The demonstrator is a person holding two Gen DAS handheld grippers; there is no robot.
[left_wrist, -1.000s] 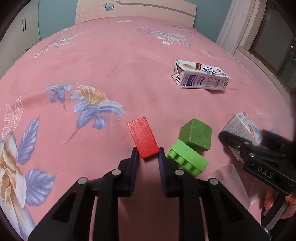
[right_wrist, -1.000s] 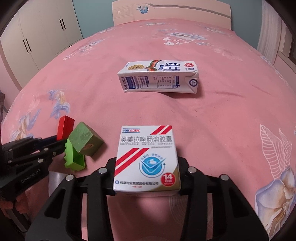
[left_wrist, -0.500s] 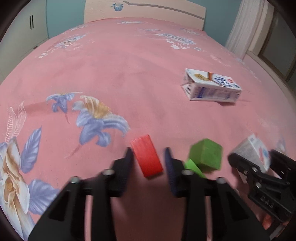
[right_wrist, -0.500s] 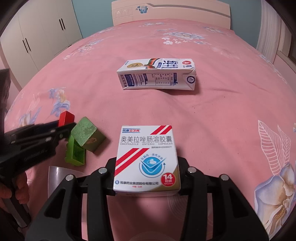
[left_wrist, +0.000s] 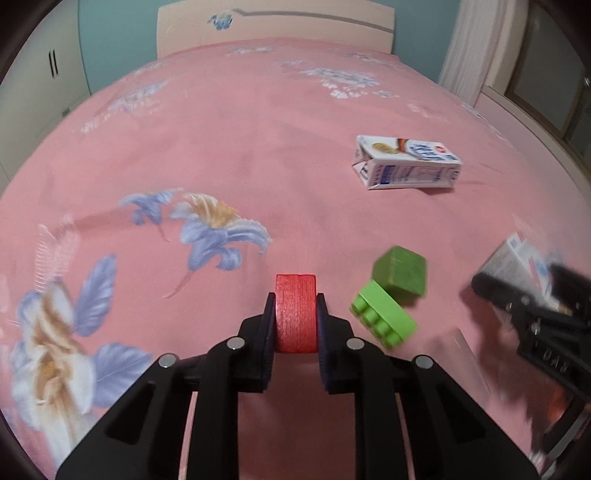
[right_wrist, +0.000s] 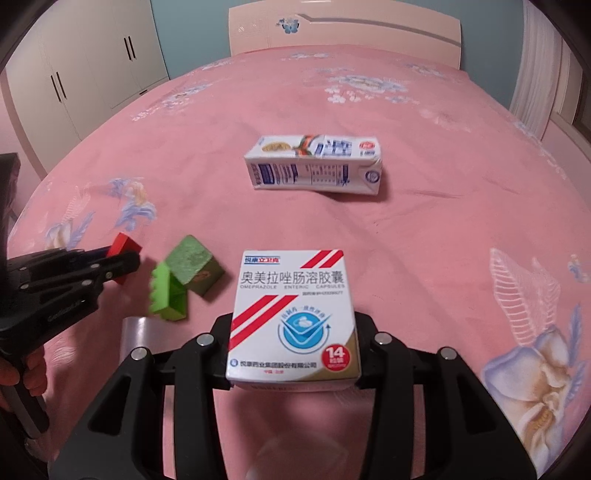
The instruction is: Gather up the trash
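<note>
My left gripper is shut on a red block and holds it just above the pink bedspread; it also shows in the right wrist view at the left. My right gripper is shut on a white medicine box with red stripes; it also shows in the left wrist view at the right edge. A white and blue milk carton lies on its side farther up the bed, also in the left wrist view.
A dark green cube leans on a light green studded brick between the grippers. A clear plastic cup lies in front of them. A headboard ends the bed; wardrobes stand left.
My left gripper closed around the red block and lifted it, turning it end-on. The right gripper kept the medicine box and barely moved.
</note>
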